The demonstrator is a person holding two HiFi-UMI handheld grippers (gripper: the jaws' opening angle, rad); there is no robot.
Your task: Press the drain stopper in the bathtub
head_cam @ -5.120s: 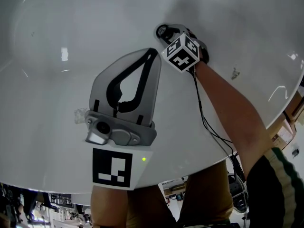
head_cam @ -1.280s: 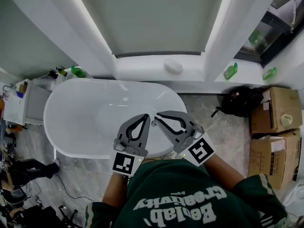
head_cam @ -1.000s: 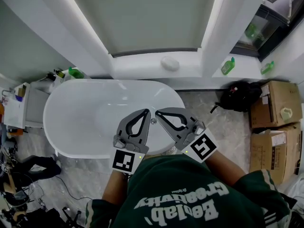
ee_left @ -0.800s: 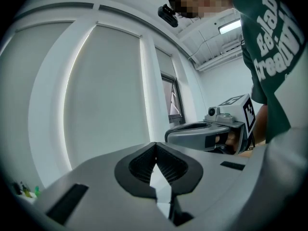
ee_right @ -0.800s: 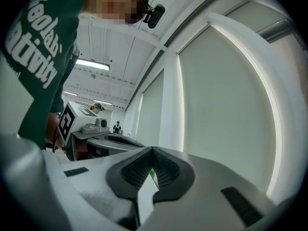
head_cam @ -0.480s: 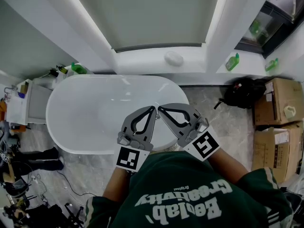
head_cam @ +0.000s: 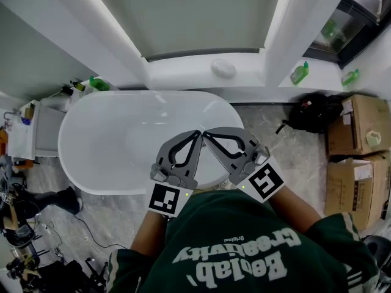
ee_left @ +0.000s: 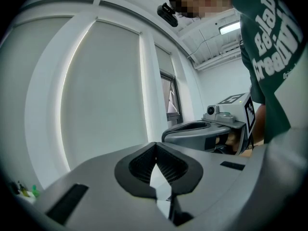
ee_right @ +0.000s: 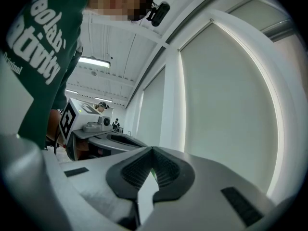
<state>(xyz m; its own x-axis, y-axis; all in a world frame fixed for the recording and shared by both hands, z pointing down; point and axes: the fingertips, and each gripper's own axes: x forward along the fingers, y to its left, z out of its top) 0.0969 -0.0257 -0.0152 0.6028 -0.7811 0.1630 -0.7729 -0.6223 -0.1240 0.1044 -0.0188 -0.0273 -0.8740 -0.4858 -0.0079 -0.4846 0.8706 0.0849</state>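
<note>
White bathtub below you: left gripper and right gripper hang above its near rim, both pinched closed and empty. The drain stopper is hidden, so no press appears under way. Next, reach down into the tub.

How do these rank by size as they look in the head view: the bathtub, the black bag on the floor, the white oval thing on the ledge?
1. bathtub, by far the largest
2. black bag
3. white oval thing
All three lie far below the camera, so nearness hardly affects this order.
</note>
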